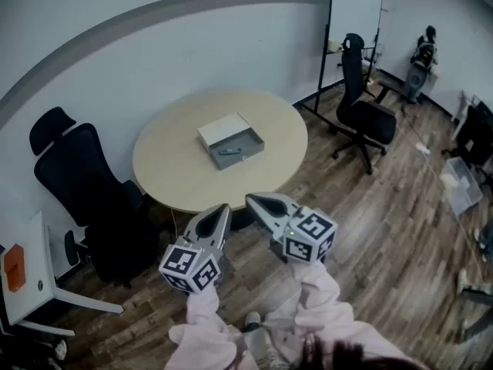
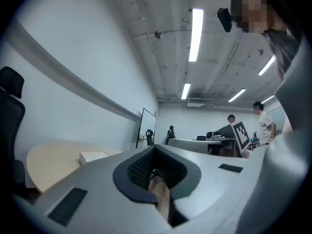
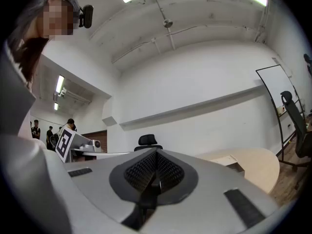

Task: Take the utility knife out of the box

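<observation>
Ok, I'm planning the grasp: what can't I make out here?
- Head view: the dark utility knife in the open grey box is too small for blade or handle detail.
- Both gripper views: the box's inside is hidden by its own walls, seen side-on.

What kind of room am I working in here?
Most likely an office meeting room: a round table with black swivel office chairs beside it, a standing whiteboard near the wall, and desks with people at them further back.
</observation>
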